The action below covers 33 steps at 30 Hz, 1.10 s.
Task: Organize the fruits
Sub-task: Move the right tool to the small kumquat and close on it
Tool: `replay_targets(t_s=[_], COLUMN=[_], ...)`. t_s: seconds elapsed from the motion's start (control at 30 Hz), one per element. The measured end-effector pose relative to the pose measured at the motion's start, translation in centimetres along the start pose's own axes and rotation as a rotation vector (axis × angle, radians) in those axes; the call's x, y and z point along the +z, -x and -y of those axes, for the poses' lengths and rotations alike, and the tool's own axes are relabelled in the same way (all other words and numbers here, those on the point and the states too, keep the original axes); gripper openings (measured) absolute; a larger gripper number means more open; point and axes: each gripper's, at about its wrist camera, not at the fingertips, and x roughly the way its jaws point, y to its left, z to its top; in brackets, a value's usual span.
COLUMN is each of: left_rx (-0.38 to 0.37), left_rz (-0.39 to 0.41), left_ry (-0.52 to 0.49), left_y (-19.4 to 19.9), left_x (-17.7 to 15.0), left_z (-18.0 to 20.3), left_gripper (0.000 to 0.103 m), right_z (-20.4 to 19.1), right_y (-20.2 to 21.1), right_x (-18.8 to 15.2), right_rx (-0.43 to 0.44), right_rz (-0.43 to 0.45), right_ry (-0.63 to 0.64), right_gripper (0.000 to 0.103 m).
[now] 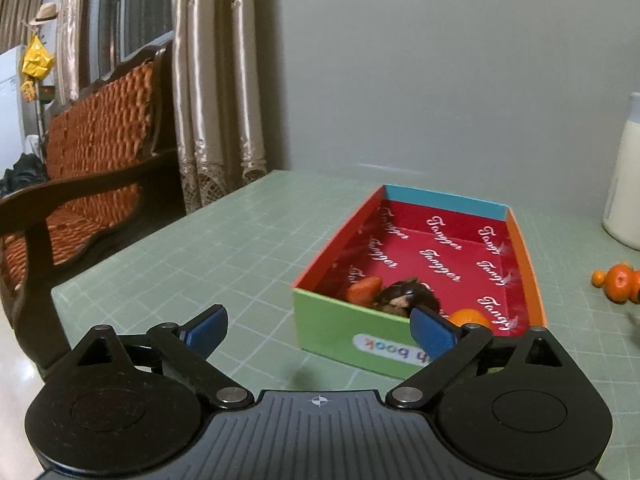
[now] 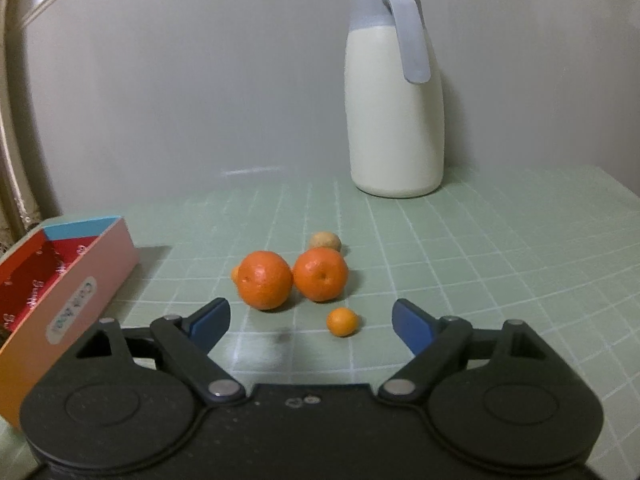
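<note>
A colourful open box (image 1: 344, 332) with a red printed lining sits on the green mat; it also shows at the left of the right wrist view (image 2: 80, 280). Inside lie a red-orange piece (image 1: 363, 289), a dark brown fruit (image 1: 406, 296) and a small orange (image 1: 468, 317). My left gripper (image 1: 316, 326) is open and empty just in front of the box. My right gripper (image 2: 310, 320) is open and empty, facing two oranges (image 2: 265, 280) (image 2: 321, 275), a small orange (image 2: 342, 321) and a tan round fruit (image 2: 325, 241) behind them.
A cream jug with a grey lid (image 2: 394, 92) stands at the back against the grey wall. More orange fruit (image 1: 618, 282) shows at the right edge of the left wrist view. A wooden sofa (image 1: 92, 152) stands past the table's left edge.
</note>
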Motion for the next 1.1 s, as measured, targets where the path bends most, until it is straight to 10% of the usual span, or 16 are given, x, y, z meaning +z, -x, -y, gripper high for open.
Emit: replay_targets(t_s=[1.1], left_rx=[-0.015], left_rz=[0.078], left_ry=[0.059], left_y=[1.4], left_x=[-0.6], left_z=[-1.9], left_gripper=[0.101], right_z=[-0.1], right_y=[-3.9], right_x=[0.7], right_rx=[-0.018], right_rz=[-0.117], right_ry=[0.075], right_gripper=[0.023])
